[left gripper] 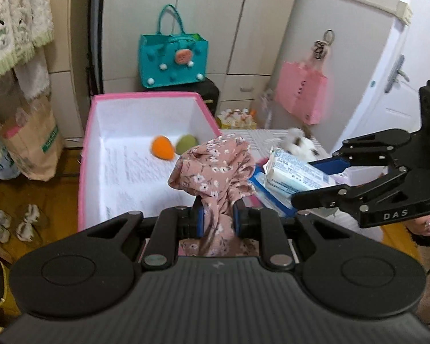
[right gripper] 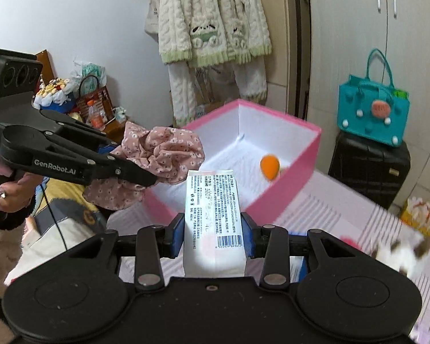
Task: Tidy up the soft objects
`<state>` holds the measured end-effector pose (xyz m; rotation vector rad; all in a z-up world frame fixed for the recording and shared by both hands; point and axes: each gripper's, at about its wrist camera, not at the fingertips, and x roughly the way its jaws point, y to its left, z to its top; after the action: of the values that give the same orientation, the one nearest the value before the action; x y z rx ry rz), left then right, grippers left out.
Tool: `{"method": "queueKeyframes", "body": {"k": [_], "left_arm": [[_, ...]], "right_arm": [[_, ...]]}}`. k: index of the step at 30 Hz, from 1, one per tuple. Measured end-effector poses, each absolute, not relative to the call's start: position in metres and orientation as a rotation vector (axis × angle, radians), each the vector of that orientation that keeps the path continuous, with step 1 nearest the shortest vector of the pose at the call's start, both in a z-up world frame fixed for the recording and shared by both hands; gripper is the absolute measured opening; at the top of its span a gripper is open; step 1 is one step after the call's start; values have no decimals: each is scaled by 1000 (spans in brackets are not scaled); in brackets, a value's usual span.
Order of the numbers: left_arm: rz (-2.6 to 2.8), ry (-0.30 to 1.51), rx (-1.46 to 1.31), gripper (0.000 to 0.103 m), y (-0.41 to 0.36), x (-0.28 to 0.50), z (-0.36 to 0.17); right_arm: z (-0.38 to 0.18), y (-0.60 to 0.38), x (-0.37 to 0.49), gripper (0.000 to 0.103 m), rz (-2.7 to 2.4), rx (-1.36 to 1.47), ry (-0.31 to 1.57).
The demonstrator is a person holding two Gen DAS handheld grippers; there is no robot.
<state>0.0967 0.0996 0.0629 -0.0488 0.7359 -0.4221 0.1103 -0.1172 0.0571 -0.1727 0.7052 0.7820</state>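
Left wrist view: the pink box (left gripper: 146,154) with its white lining stands open on the striped bed cover (right gripper: 344,218), with an orange plush ball (left gripper: 162,147) and a green one (left gripper: 187,144) lying touching each other near its far wall. Above the box's near right corner, the left gripper (left gripper: 218,218) is clamped on a bunched pink floral cloth (left gripper: 215,169) (its tail hangs down between the blue pads). Just to its right, the right gripper (right gripper: 213,230) squeezes a white tissue pack (right gripper: 213,218), barcode side up, short of the box's rim.
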Motion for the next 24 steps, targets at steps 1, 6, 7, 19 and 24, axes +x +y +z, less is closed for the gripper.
{"method": "queueKeyframes", "body": {"k": [1,6,7,19,24], "left_arm": [[-409,738,-42,18,102,104,64],[-332,808,12,18,106,157,58],[-317,832,14,18,108,169,56],[-205,1026,141,18,109,277,22],[-234,1019,107,19,112,293,15]], "right_arm": [[58,-114,117,45,781,-176,701],[60,-87,149,45,747,-254,657],[58,-79,157,45,740,-275,655],[26,-25,213,45,763,-532,698],[13,-12,224,45,792,-618,726]]}}
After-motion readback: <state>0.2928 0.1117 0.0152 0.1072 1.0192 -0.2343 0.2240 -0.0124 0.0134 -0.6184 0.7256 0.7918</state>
